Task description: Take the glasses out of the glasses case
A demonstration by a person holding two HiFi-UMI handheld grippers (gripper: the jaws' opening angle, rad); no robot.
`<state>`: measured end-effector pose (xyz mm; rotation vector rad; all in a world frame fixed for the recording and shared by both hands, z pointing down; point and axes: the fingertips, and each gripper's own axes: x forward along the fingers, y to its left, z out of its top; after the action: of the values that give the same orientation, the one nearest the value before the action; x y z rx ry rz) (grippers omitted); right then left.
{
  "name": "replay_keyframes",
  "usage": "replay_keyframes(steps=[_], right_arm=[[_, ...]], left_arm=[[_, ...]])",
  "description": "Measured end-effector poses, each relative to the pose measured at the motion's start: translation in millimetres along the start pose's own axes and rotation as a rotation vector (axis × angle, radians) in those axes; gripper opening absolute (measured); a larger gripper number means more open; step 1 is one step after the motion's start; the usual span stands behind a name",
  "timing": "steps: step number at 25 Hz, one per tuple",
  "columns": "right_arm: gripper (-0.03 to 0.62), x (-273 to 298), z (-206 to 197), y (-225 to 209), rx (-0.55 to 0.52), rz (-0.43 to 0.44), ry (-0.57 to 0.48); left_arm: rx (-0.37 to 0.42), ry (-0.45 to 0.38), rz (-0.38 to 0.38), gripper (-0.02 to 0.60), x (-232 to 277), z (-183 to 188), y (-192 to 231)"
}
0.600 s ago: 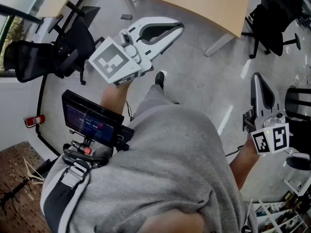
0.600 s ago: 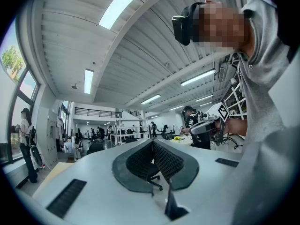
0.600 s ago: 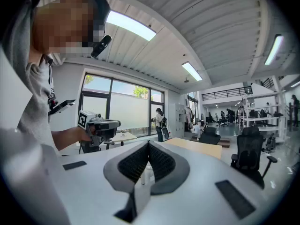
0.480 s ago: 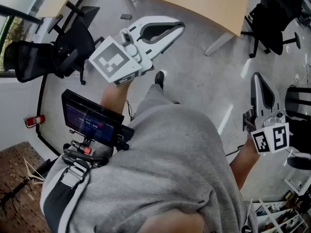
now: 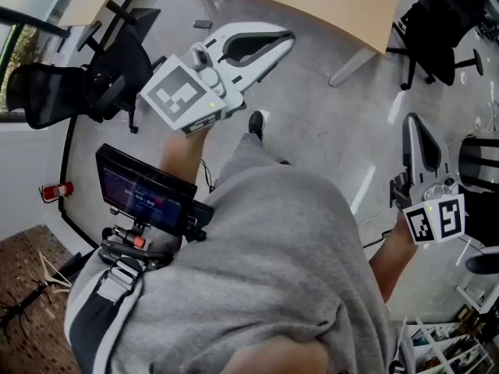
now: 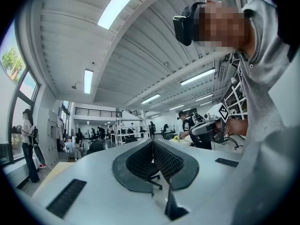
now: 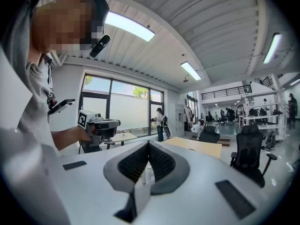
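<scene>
White left gripper point(image 5: 288, 42) and right gripper point(image 5: 412, 123) are pointing out over the grey floor point(image 5: 312, 123), both squeezing shut, empty.

My left gripper point(image 5: 287, 44) and right gripper point(image 5: 412, 125) are white shells with black dimpled pads point(image 6: 164, 161). Black-and-white marker cubes point(image 5: 181, 96) sit behind the jaws, and I wear a grey sweatshirt point(image 5: 273, 271).

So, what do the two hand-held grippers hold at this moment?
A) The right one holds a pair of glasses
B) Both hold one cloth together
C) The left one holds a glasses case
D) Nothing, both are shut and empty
D: in the left gripper view the left hand-held gripper has its jaws together with nothing between them, and the right hand-held gripper shows the same in its own view.
</scene>
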<state>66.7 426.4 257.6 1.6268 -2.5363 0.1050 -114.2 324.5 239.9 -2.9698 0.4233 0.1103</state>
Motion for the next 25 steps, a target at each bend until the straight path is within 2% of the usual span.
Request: replay_keyframes(steps=[6,19,21,25], right_arm=[[0.008,4,3,-3,0.040,-0.002,-0.047],[0.008,9,-4,-7,0.062,-0.015,-0.030],[0.008,19,-3,-12,0.063,-0.019,-0.023],[0.009,76,-2,-35,0.082,-0.031,0.000]], left_arm=[[-0.010,0.014,0.009,0.005,-2,-5,2],[-0.018,0.017,0.012,0.005,-3,-7,-1],[-0.024,0.018,0.012,0.005,0,-10,11],[-0.048,0.030,0.003,0.005,14,-27,70]])
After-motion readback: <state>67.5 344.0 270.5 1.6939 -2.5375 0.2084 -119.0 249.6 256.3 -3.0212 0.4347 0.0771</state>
